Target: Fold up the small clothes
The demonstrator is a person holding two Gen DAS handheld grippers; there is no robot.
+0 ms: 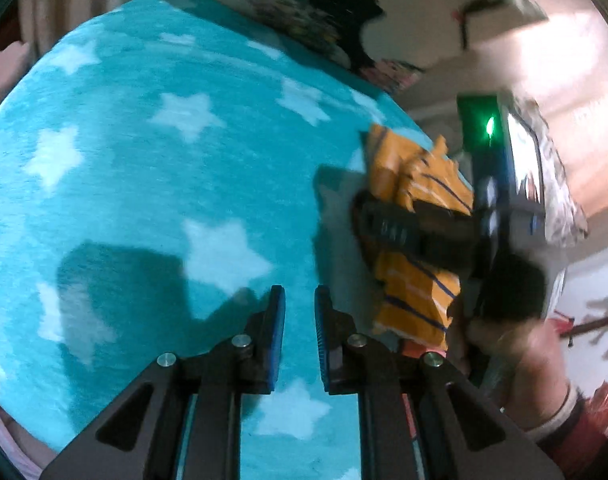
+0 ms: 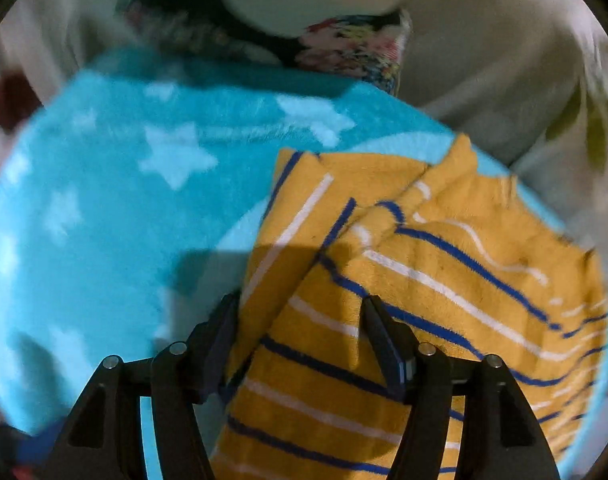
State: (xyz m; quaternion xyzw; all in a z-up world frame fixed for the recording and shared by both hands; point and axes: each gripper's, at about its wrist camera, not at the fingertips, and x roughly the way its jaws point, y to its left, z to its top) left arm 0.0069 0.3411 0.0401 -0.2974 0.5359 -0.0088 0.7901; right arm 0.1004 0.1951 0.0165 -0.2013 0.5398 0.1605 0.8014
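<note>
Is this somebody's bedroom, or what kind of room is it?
Probably a bedroom, though I can't be sure. A fluffy turquoise blanket with white stars covers a soft surface like a bed, a flowery cushion sits at its far edge, and a small yellow striped garment lies on it for folding.

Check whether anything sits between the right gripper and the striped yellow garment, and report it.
Nothing visible does. The right gripper hangs directly over the yellow striped garment, jaws open with the cloth showing between them; whether the pads touch it cannot be told. The garment lies crumpled on the teal star blanket.
</note>
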